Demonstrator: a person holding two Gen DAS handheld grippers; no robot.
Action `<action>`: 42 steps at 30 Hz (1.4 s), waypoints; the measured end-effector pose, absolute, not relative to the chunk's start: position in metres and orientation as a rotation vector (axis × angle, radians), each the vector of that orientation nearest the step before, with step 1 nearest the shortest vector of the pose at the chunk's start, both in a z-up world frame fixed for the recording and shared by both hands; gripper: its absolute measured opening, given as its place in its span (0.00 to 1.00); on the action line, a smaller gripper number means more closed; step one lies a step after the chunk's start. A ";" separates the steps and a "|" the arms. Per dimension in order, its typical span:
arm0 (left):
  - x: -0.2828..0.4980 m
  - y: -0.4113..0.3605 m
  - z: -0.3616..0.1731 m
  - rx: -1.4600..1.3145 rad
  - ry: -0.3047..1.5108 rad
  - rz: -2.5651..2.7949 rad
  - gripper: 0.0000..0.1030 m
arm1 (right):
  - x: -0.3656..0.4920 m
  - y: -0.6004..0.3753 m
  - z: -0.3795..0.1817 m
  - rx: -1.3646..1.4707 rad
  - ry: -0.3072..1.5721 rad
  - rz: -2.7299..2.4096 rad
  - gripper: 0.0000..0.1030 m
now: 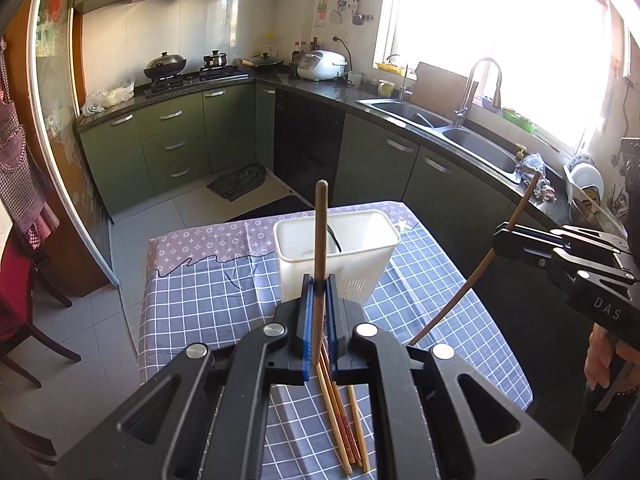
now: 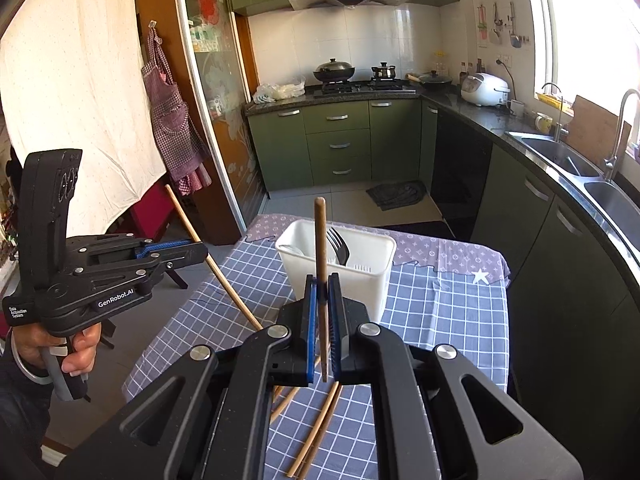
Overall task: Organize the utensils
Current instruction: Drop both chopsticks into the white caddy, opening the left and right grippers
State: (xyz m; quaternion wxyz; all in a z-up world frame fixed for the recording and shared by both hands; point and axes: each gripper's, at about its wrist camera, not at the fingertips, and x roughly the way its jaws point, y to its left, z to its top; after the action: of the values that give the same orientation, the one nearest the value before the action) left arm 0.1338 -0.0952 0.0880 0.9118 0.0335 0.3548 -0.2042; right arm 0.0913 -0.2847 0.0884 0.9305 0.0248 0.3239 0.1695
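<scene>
A white utensil holder (image 1: 337, 250) (image 2: 338, 266) stands on the checked table, with a dark fork (image 2: 339, 246) inside. My left gripper (image 1: 319, 284) is shut on a brown chopstick (image 1: 320, 236), held upright in front of the holder. My right gripper (image 2: 322, 282) is shut on another brown chopstick (image 2: 320, 248), also upright before the holder. The right gripper shows in the left wrist view (image 1: 505, 236) with its chopstick slanting. The left gripper shows in the right wrist view (image 2: 200, 250). Several loose chopsticks (image 1: 344, 424) (image 2: 316, 432) lie on the cloth below the grippers.
The table wears a blue checked cloth (image 1: 208, 304) (image 2: 440, 312) with a purple patterned strip at the far end. A counter with a double sink (image 1: 440, 124) runs along the right. A dark chair (image 1: 24, 320) stands at the left.
</scene>
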 end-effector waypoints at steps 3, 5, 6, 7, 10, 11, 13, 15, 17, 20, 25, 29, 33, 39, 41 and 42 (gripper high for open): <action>0.134 -0.094 0.117 0.063 0.694 -0.426 0.06 | 0.096 -0.287 0.114 0.061 0.637 0.357 0.06; 0.135 -0.093 0.135 0.060 0.666 -0.425 0.06 | 0.102 -0.288 0.131 0.071 0.621 0.358 0.06; 0.135 -0.094 0.145 0.057 0.651 -0.423 0.06 | 0.107 -0.290 0.138 0.080 0.616 0.359 0.06; 0.135 -0.094 0.153 0.056 0.635 -0.422 0.06 | 0.112 -0.292 0.145 0.088 0.611 0.356 0.06; 0.139 -0.096 0.178 0.051 0.582 -0.410 0.06 | 0.129 -0.299 0.164 0.120 0.593 0.346 0.06; 0.141 -0.097 0.186 0.049 0.565 -0.405 0.06 | 0.136 -0.302 0.171 0.128 0.585 0.337 0.06; 0.148 -0.101 0.197 0.046 0.534 -0.394 0.06 | 0.150 -0.306 0.180 0.144 0.568 0.323 0.06; 0.157 -0.105 0.205 0.042 0.511 -0.383 0.06 | 0.164 -0.309 0.186 0.157 0.558 0.308 0.06; 0.170 -0.110 0.207 0.043 0.495 -0.367 0.06 | 0.180 -0.310 0.187 0.159 0.557 0.292 0.06; 0.192 -0.119 0.196 0.048 0.505 -0.343 0.06 | 0.203 -0.311 0.177 0.159 0.575 0.266 0.06; 0.225 -0.128 0.164 0.048 0.553 -0.330 0.06 | 0.228 -0.306 0.144 0.149 0.613 0.253 0.06; 0.240 -0.135 0.136 0.060 0.604 -0.325 0.06 | 0.240 -0.297 0.117 0.122 0.649 0.247 0.06; 0.250 -0.139 0.109 0.069 0.677 -0.330 0.06 | 0.245 -0.292 0.086 0.103 0.700 0.246 0.07; 0.253 -0.141 0.086 0.066 0.750 -0.347 0.06 | 0.245 -0.288 0.068 0.105 0.731 0.258 0.07; 0.251 -0.140 0.089 0.069 0.740 -0.351 0.06 | 0.236 -0.288 0.074 0.111 0.712 0.267 0.08; 0.249 -0.139 0.092 0.070 0.736 -0.352 0.06 | 0.230 -0.288 0.078 0.111 0.703 0.275 0.08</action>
State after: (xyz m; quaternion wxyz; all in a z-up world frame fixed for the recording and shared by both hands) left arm 0.2485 -0.1385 0.0919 0.9173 0.0340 0.3579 -0.1712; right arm 0.2296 -0.2885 0.0779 0.9281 0.0542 0.3431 0.1341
